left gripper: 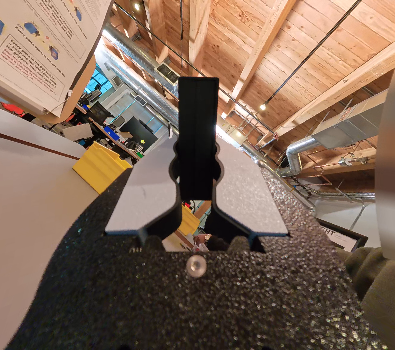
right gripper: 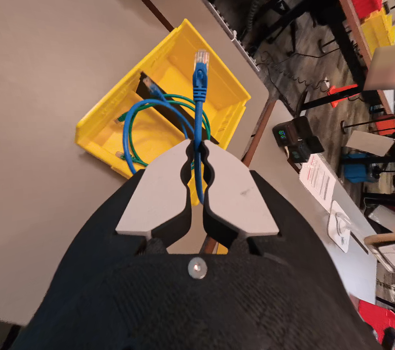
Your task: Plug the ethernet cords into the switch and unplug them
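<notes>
Blue cord: your right tool [right gripper: 197, 144] is clenched on the blue ethernet cord [right gripper: 198, 117] a little below its boot, so the clear plug [right gripper: 201, 59] stands out past the fingertips, pointing away from you over the bin.
Cord slack: behind the fingertips the blue cord runs down between the grey fingers [right gripper: 162, 190], and the rest loops back into the yellow bin [right gripper: 226, 91].
Yellow bin: it sits on the grey desk [right gripper: 64, 51] near the desk's far edge, with a black divider [right gripper: 175, 104] across it; the blue loop and a green cord [right gripper: 188, 98] lie in the nearer compartment and cross over the divider.
Green cord: both its plugs rest in the bin, one near the left wall [right gripper: 120, 119] and one at the near wall [right gripper: 120, 155].
Left tool: your left tool [left gripper: 197, 145] is tilted up toward the wooden ceiling [left gripper: 267, 29] and grips a flat black slab [left gripper: 197, 136] that sticks up past the fingertips; it is probably the switch, though you see only a plain face and no ports from here.
Left surroundings: the same yellow bin [left gripper: 100, 166] shows low on the left on the desk [left gripper: 32, 190], well apart from the slab; a white instruction sheet [left gripper: 47, 19] hangs at upper left.
</notes>
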Demonstrator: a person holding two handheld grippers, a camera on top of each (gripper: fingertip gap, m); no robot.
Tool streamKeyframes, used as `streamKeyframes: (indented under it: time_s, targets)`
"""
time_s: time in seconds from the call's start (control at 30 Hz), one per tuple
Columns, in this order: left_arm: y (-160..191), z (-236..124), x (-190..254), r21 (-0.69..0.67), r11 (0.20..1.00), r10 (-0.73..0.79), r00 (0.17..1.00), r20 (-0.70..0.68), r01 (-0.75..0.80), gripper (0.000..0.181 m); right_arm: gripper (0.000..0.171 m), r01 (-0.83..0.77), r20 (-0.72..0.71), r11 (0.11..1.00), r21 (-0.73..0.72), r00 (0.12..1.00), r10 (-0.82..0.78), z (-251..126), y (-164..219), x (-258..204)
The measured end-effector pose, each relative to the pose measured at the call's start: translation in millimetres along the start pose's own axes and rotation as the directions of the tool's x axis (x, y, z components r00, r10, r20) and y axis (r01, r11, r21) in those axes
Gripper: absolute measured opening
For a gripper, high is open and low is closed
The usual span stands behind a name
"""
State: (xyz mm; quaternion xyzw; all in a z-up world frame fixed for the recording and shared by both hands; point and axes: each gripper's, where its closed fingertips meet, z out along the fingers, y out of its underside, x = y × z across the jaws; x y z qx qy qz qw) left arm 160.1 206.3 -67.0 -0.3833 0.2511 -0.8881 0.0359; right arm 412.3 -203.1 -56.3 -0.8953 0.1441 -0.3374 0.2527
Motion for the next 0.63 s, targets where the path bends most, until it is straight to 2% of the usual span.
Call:
streamKeyframes:
  time_s: [0.03, 0.17, 0.27, 0.37, 0.43, 0.47, 0.53, 0.57, 0.63]
  targets:
    - [0.4, -0.1, -0.4, 0.0, 1.0, 0.0, 1.0, 0.001, 0.0, 0.031, 0.006, 0.007, -0.028, 1.0, 0.007, 1.0, -0.007, 3.2, -0.3, 2.1]
    - [2.5, 0.3, -0.4, -0.011, 1.0, 0.006, 1.0, 0.003, -0.006, 0.03, 0.006, 0.02, -0.083, 0.999, 0.049, 0.996, -0.016, 15.1, -8.5, 6.8]
    - [3.1, 0.8, 0.2, -0.012, 1.0, 0.001, 1.0, -0.005, -0.001, 0.029, 0.006, 0.038, -0.206, 0.996, 0.083, 0.978, -0.02, 15.2, -18.2, 24.6]
    - [5.6, 2.6, 1.5, -0.022, 1.0, 0.008, 1.0, -0.007, -0.009, 0.03, 0.006, -0.014, -0.279, 0.981, 0.194, 0.958, 0.069, 8.8, -31.7, 41.9]
    - [7.4, 4.1, 2.8, -0.025, 1.0, 0.004, 1.0, -0.014, -0.005, 0.03, 0.006, 0.007, -0.37, 0.967, 0.255, 0.925, 0.09, 0.3, -37.0, 54.1]
    - [8.1, 4.7, 3.2, -0.027, 1.0, 0.001, 1.0, -0.018, -0.002, 0.03, 0.006, 0.017, -0.356, 0.957, 0.29, 0.93, 0.092, 0.2, -39.8, 50.3]
    - [9.3, 5.4, 2.5, -0.029, 1.0, -0.006, 1.0, -0.02, 0.006, 0.029, 0.006, 0.005, -0.158, 0.949, 0.316, 0.986, 0.048, 16.8, -37.2, 15.2]
    - [9.6, 5.4, 1.3, -0.029, 1.0, -0.013, 1.0, -0.018, 0.013, 0.03, 0.006, 0.013, -0.042, 0.964, 0.264, 0.999, -0.002, 28.9, -24.9, -7.4]
    - [10.6, 5.3, 0.5, -0.032, 0.999, -0.028, 0.999, -0.025, 0.027, 0.029, 0.007, 0.045, 0.041, 0.992, 0.12, 0.998, -0.051, 48.0, 9.4, -29.9]
